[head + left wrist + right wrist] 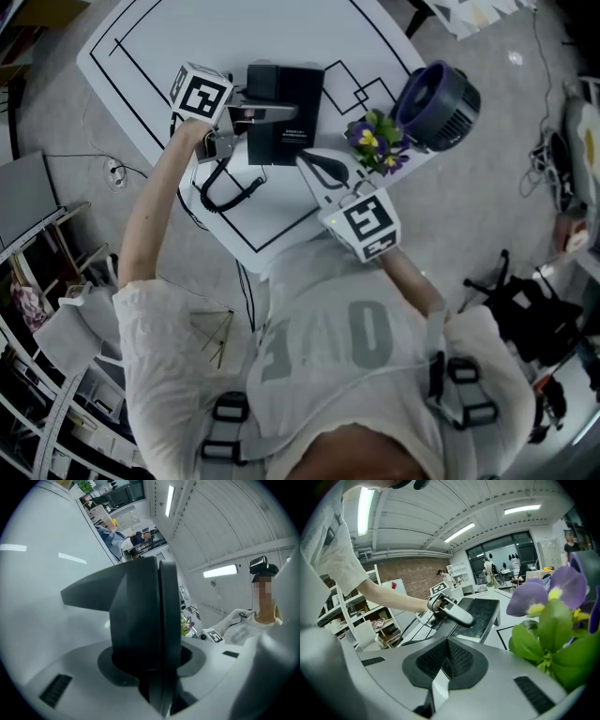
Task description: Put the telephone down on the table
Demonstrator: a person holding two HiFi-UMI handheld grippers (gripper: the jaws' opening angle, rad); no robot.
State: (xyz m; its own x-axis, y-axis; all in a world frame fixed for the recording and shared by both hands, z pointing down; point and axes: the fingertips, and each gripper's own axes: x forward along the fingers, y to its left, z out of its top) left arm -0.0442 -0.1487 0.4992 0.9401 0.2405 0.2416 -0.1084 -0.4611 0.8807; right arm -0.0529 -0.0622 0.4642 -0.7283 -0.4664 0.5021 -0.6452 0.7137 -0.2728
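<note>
- The desk (178, 42) is white with black lines drawn on it, and it lies cornerwise to the person, one corner pointing at their chest.
- A black coiled cord (225, 190) lies looped on the desk close to its left near edge and runs up toward the left tongs.
- The left tongs (236, 112) reach in from that left near edge, on a bare outstretched arm. They are clamped on the telephone handset (272, 113), which fills the gap between the jaws in the left gripper view.
- The handset is grey and long. It is held roughly level across the near left part of the telephone base (291, 141). Whether its far end touches the base cannot be made out.
- The telephone base is a black, sloped box. It stands toward the middle of the desk, just right of the left tongs.
- The right tongs (326, 171) sit low over the desk near the corner closest to the person and point toward the base. Their jaws are closed together with nothing between them. They are just short of the base and apart from the handset.
- A small bunch of purple and yellow flowers (377, 142) with green leaves stands at the right near edge, just right of the right tongs.
- A dark blue round fan (441, 101) stands just beyond the flowers at the same edge, partly overhanging it.
</note>
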